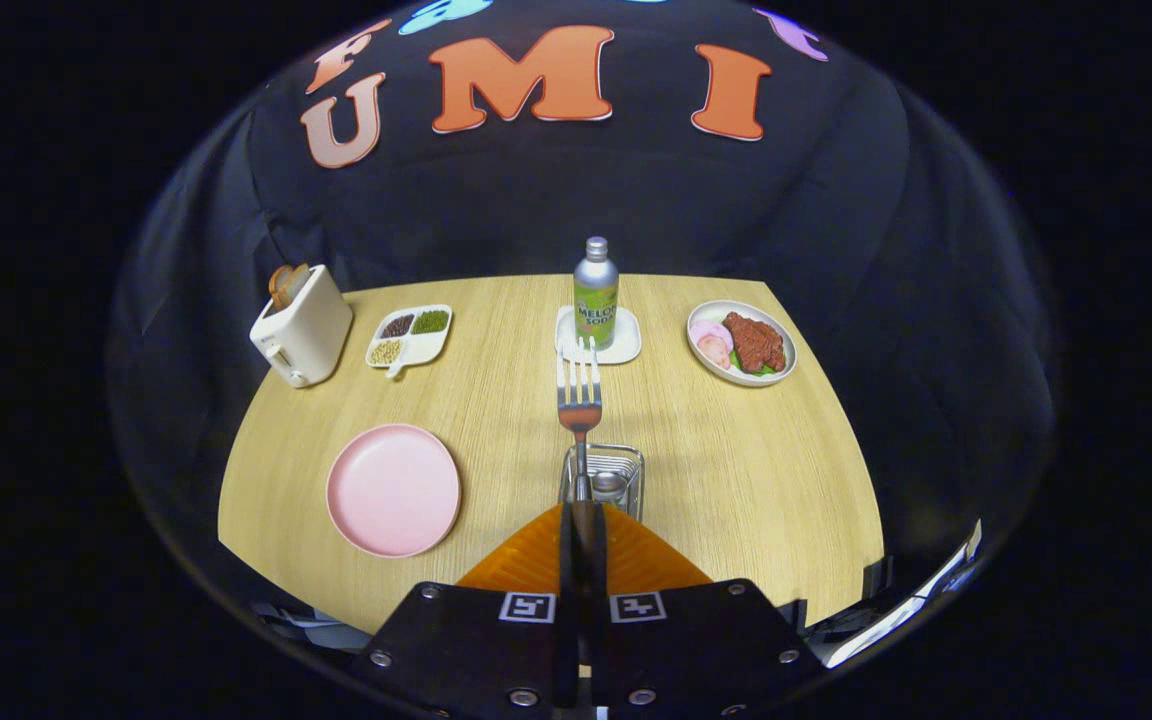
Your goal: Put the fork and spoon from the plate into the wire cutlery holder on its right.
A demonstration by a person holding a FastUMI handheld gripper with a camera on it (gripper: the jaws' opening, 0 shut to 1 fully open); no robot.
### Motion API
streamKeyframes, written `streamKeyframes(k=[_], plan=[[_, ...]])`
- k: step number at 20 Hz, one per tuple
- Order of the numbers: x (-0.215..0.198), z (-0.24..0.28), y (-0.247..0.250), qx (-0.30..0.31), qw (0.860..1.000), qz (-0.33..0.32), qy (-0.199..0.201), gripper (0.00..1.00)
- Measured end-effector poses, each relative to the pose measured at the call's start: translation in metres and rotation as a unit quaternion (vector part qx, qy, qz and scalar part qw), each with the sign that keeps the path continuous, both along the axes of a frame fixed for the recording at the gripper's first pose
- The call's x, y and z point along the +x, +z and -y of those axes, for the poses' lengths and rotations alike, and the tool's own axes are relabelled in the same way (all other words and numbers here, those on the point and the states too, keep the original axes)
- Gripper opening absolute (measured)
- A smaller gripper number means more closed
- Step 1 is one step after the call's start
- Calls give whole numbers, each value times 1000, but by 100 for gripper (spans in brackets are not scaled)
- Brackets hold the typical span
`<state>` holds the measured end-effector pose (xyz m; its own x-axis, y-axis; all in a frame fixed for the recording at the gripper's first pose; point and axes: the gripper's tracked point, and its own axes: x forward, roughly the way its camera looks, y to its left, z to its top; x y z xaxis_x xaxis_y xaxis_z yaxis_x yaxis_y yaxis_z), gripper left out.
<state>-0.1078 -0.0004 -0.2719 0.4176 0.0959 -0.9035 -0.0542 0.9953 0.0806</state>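
Note:
My gripper is shut on the handle of a metal fork, whose tines point away from me, up over the table. Just ahead of the fingers and under the fork stands the wire cutlery holder, with a spoon bowl showing inside it. The pink plate lies to the left of the holder with nothing on it.
Beyond the fork a green soda bottle stands on a white coaster. A white toaster and a divided dish of beans are far left; a plate of meat is far right. The wooden table ends close to me.

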Motion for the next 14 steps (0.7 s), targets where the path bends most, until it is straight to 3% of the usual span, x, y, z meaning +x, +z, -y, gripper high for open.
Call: streamKeyframes(k=[14], plan=[[-25,21,-42,-16,984,-161,70,6]])
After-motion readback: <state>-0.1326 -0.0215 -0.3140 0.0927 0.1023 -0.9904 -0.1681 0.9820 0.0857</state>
